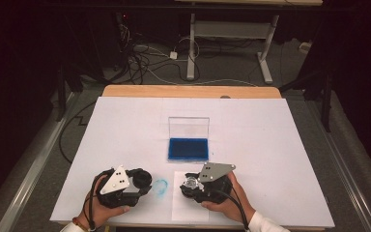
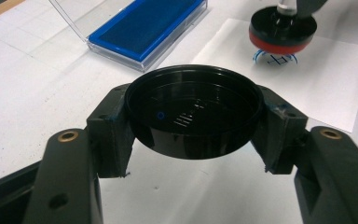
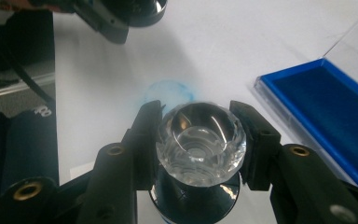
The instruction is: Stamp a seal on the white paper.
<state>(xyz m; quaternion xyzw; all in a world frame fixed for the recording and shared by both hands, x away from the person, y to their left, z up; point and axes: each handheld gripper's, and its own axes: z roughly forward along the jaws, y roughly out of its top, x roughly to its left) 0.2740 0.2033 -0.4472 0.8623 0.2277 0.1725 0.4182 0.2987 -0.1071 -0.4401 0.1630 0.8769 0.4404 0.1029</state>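
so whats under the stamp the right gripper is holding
The stamp stands on a white paper sheet; a blue printed mark peeks out at its edge. The rest of the print is covered by its red-rimmed base.

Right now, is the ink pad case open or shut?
Open: the ink pad case has its clear lid standing upright behind the exposed blue pad.

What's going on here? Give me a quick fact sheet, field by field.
left gripper: shut on black round cap, held off the table
right gripper: shut on clear knob of stamp
stamp position: base on paper sheet, blue print at its edge
ink pad: blue, clear lid open, behind the paper
table cover: white, with a faint blue smudge
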